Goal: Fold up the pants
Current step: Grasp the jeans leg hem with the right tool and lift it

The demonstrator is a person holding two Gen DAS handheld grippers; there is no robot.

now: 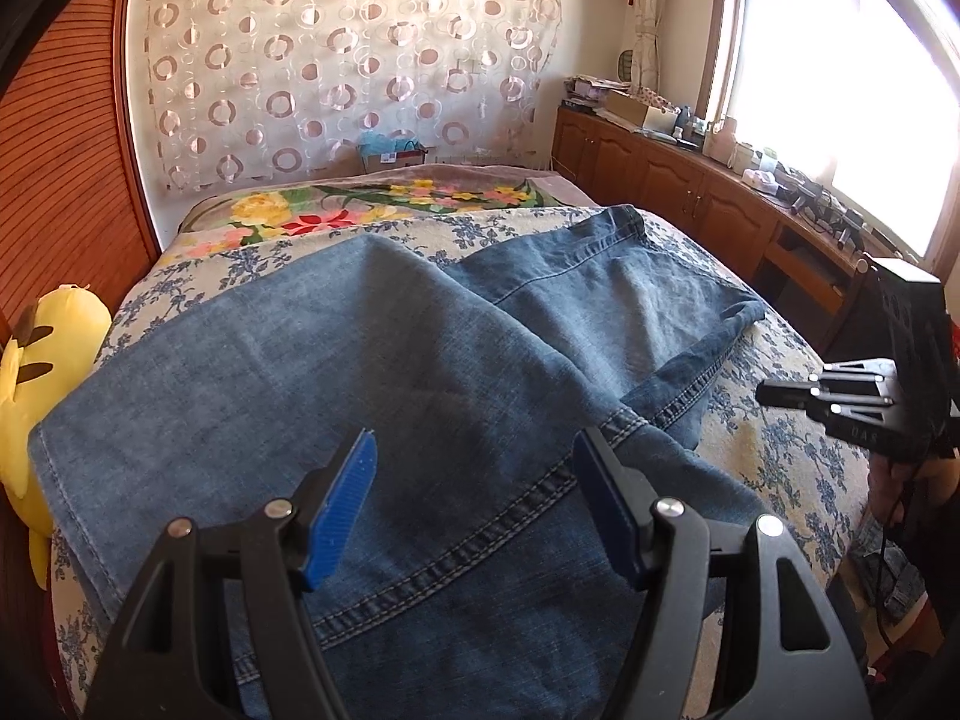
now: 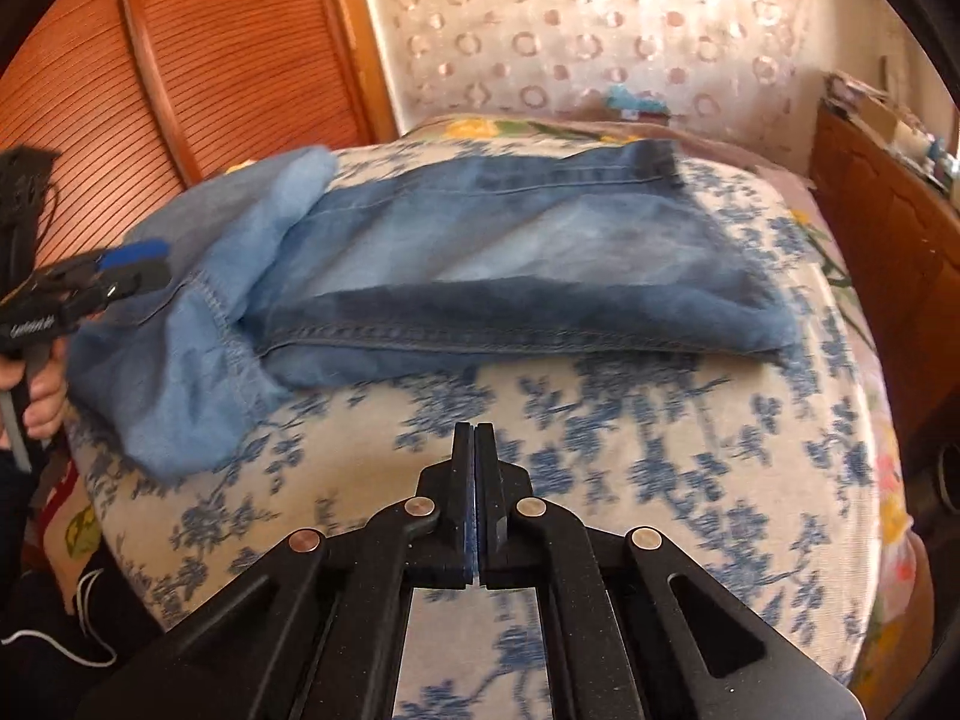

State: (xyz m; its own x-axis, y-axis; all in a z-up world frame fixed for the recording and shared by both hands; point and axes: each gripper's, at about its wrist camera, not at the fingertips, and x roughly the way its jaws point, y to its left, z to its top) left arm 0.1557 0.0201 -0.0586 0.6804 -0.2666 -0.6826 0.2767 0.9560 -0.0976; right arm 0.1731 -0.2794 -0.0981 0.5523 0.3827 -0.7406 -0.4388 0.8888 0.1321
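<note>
Left wrist view: your left gripper (image 1: pixel 474 468) hovers with jaws open over the jeans (image 1: pixel 372 360) spread on the bed (image 1: pixel 780 456), likely ready to pinch denim.

Right wrist view: your right gripper (image 2: pixel 475 438) has jaws closed, empty, over bare bedding, beside 1 leg.

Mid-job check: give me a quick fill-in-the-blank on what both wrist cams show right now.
1. The jeans lie on a bed cover printed with blue ____.
2. The right gripper is ____, holding nothing.
3. The left gripper hangs ____ over the denim.
4. The plush toy beside the jeans is ____.

Missing words: flowers; shut; open; yellow
</note>
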